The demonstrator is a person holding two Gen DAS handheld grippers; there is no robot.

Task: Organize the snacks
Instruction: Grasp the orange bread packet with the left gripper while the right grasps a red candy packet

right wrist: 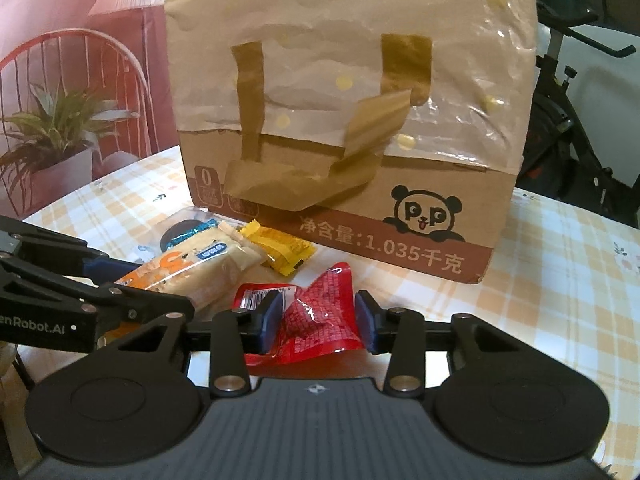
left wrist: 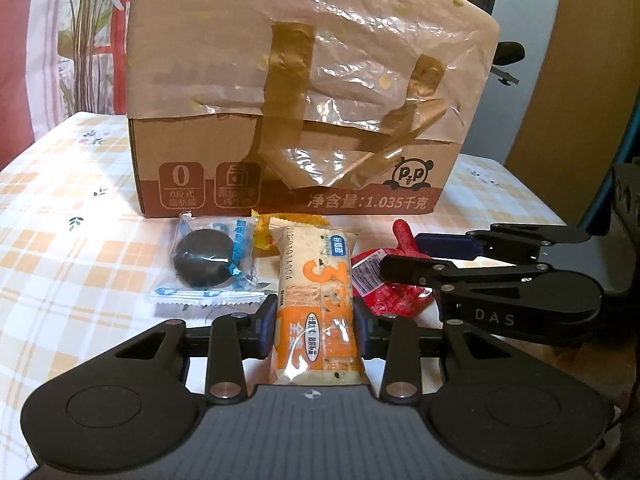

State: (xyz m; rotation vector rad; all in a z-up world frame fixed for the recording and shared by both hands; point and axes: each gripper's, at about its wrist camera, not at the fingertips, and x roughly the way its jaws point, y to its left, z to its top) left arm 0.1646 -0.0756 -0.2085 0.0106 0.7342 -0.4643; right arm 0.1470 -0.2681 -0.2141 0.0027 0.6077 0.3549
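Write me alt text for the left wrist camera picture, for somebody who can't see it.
The left gripper clamps an orange-and-cream snack bar lying on a checked tablecloth. Beside it lie a dark round cookie in a clear wrapper and a red packet under the right gripper. A taped cardboard box stands behind.

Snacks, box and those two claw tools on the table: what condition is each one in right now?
Cardboard box: closed, taped, plastic wrap torn and loose.
Orange-and-white snack bar: sealed, lying between the left gripper pads.
Red packet: crumpled, between the right gripper pads.
Dark round cookie: sealed in clear wrapper, lying flat.
Yellow packet: sealed, lying by the box.
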